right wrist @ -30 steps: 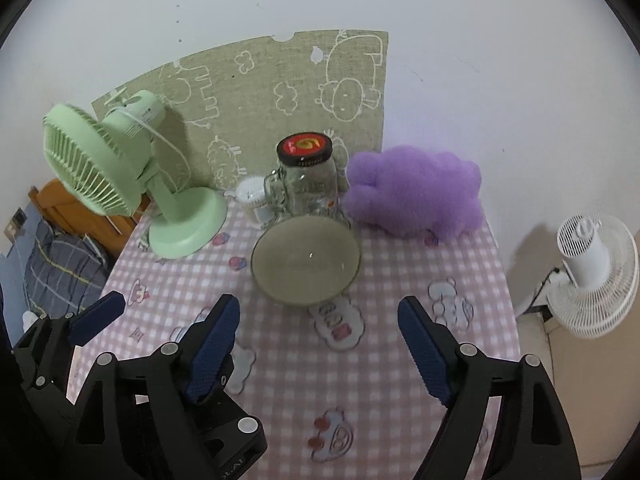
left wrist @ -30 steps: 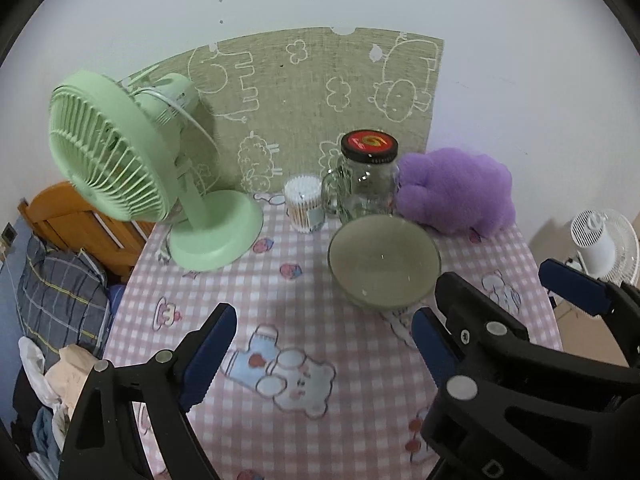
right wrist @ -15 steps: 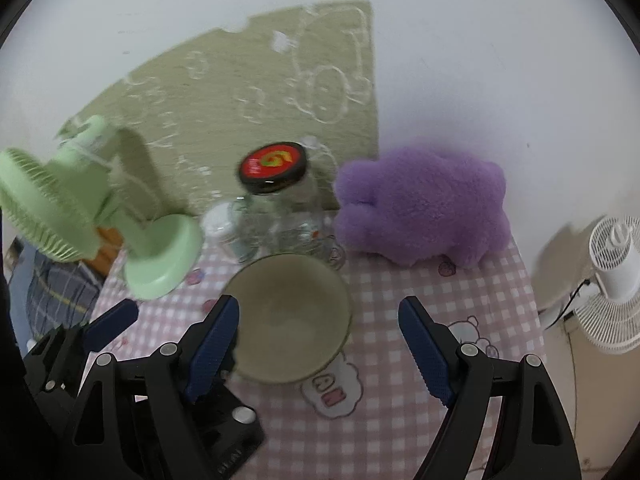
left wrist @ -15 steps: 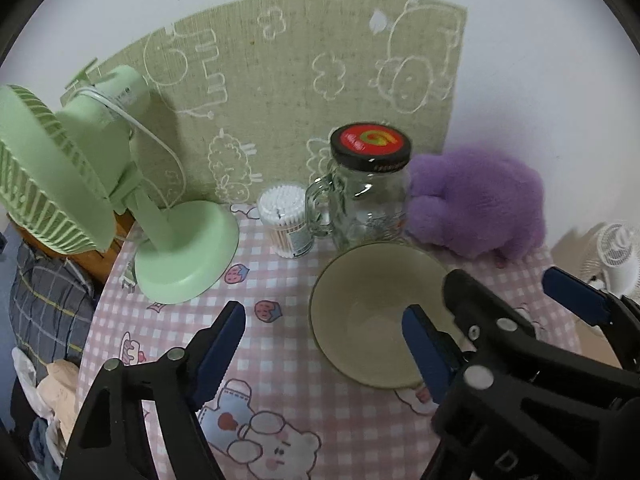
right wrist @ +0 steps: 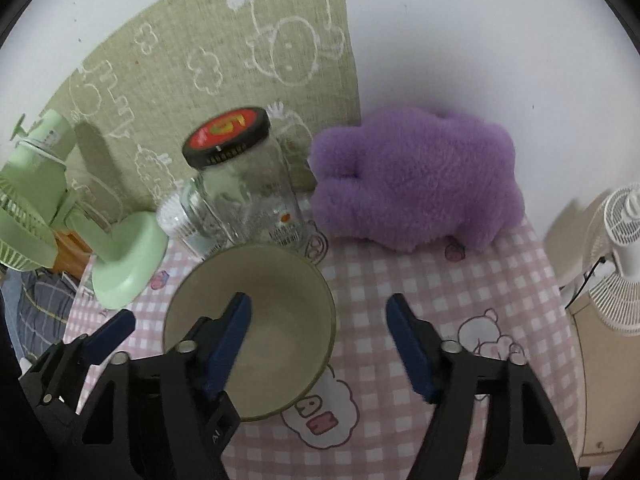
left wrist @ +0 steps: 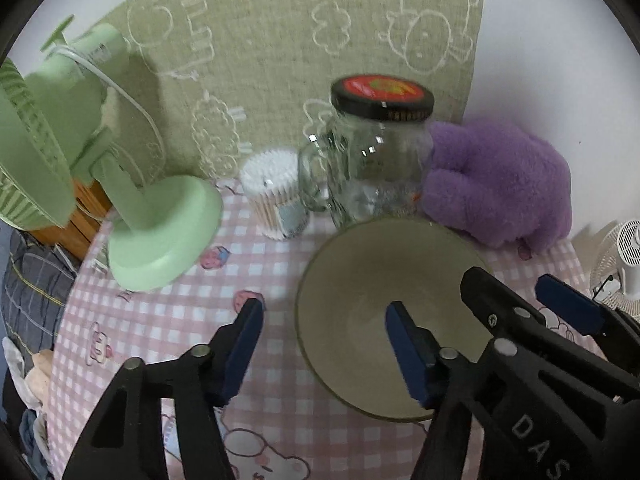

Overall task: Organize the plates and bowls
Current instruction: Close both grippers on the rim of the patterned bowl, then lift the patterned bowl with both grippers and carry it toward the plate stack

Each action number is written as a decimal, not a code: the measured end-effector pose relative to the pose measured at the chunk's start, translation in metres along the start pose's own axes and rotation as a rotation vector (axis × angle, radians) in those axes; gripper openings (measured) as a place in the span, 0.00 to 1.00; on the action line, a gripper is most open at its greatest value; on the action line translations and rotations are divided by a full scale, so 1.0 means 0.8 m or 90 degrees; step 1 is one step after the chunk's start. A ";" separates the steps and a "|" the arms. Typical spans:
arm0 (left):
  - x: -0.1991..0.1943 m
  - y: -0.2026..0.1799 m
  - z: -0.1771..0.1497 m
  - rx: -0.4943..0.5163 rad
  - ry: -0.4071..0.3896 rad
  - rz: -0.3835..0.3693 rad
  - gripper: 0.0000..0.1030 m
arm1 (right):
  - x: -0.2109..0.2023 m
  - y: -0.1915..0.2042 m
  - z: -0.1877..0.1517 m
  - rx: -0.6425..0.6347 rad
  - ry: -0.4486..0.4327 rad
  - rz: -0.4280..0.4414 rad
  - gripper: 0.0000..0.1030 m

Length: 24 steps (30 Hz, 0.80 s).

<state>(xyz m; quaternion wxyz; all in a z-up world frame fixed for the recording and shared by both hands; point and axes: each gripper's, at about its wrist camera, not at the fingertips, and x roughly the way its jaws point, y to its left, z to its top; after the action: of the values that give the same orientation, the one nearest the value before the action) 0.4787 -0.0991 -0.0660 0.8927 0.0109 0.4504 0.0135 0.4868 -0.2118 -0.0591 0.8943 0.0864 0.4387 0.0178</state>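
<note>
Both claws have been dropping toward the bowl [left wrist: 372, 312], which is sitting on the checked tabletop [left wrist: 160, 320] before the glass jar [left wrist: 376, 160]. The left claw [left wrist: 324, 344] and right claw [right wrist: 320, 340] are straddling opposite rims, jaws closing but gripping nothing yet, likely for a two-handed lift.

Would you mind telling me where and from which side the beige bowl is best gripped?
Grip the bowl by its thin upright rim, one gripper per side, from above on the near side. It sits open side up, and the jar crowds its far edge. Both the left gripper and right gripper are closing astride the rim.
</note>
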 end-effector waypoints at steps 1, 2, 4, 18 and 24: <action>0.002 -0.001 -0.001 0.002 0.000 -0.001 0.55 | 0.002 -0.002 -0.002 0.003 0.001 -0.001 0.61; 0.004 -0.003 -0.002 0.004 0.000 0.002 0.52 | 0.004 -0.003 -0.003 0.005 0.004 -0.003 0.56; 0.007 -0.005 -0.004 0.005 -0.001 0.002 0.45 | 0.010 -0.005 -0.003 0.006 0.008 -0.006 0.46; 0.016 0.002 -0.007 0.008 -0.012 0.048 0.14 | 0.027 0.006 -0.004 -0.009 0.004 -0.021 0.14; 0.008 0.005 -0.012 0.008 -0.002 0.046 0.14 | 0.021 0.007 -0.007 -0.007 0.011 -0.021 0.14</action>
<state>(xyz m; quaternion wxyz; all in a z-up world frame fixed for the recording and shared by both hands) 0.4748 -0.0951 -0.0764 0.8922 0.0328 0.4483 0.0433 0.4926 -0.2038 -0.0746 0.8912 0.0741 0.4475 0.0061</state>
